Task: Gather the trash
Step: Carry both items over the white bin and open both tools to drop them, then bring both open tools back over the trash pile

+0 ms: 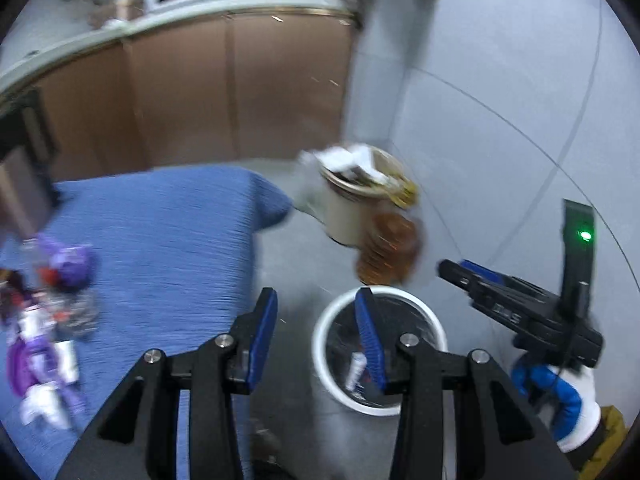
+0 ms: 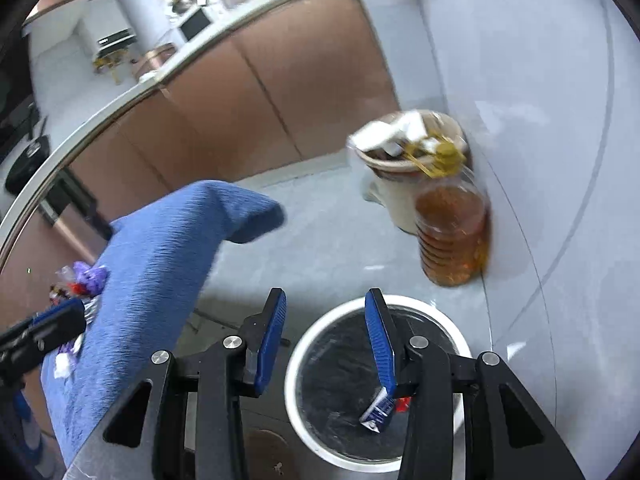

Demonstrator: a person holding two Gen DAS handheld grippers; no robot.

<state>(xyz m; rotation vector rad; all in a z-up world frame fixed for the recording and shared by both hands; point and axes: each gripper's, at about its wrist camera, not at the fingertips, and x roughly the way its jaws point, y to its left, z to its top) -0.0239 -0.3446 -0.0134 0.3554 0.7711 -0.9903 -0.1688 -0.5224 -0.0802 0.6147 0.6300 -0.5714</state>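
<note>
A grey tiled floor runs under a blue-clothed table (image 1: 160, 216); both the left gripper (image 1: 316, 336) and right gripper (image 2: 326, 340) gape empty above the white-rimmed bin (image 2: 294, 368); purple wrappers (image 1: 44, 316) heaped on the cloth look light, crinkly; pinch a bunched fold.

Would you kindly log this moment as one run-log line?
left gripper: open, empty | right gripper: open, above white bin | wrappers: on blue cloth

Open floor between blue table (image 2: 160, 240) and white-rimmed bin (image 2: 320, 328); oil bottle (image 2: 452, 232) beyond by wall
</note>
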